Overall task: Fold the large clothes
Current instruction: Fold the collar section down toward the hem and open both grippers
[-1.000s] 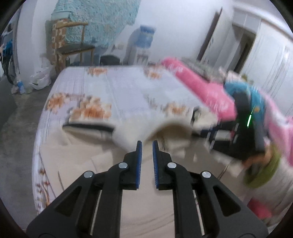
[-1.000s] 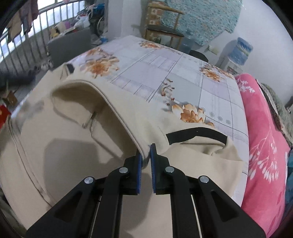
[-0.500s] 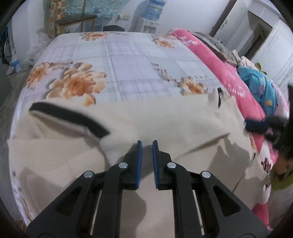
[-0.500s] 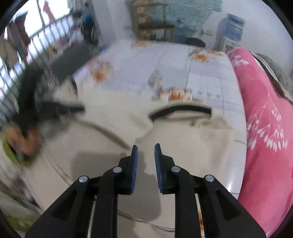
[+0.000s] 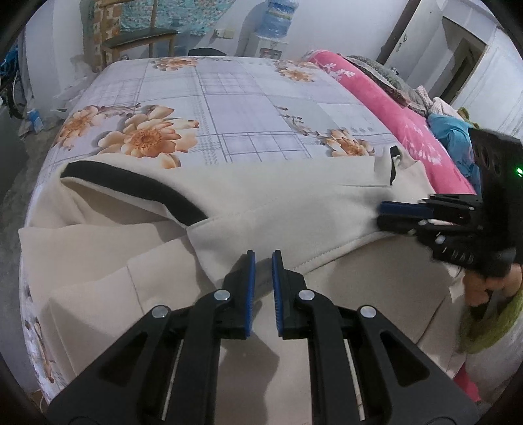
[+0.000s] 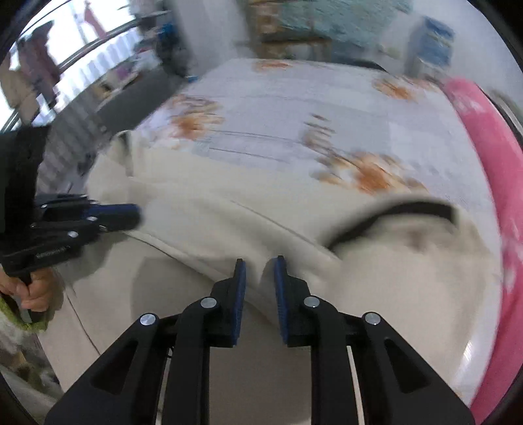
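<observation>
A large cream garment (image 5: 294, 209) with a black trim band (image 5: 130, 186) lies folded over itself on the bed. My left gripper (image 5: 263, 261) points down at the near edge of the top fold and is shut on that edge. My right gripper (image 5: 380, 214) reaches in from the right at the fold's side. In the blurred right wrist view my right gripper (image 6: 260, 268) has its jaws slightly apart and closing. The garment (image 6: 228, 202) rises in a ridge between its tips, and the pads do not press it. My left gripper (image 6: 135, 215) shows at the left there.
The bed sheet (image 5: 228, 108) has a grid and orange flowers, and stretches away beyond the garment. A pink blanket (image 5: 392, 108) runs along the right side. A chair (image 5: 140, 32) and a water dispenser (image 5: 278, 19) stand at the far wall. A hand (image 5: 483, 284) holds the right gripper.
My left gripper came down and laid the lifted fold flat over the garment. My right gripper let go of the edge it pinched, its jaws parted, and it swung sideways.
</observation>
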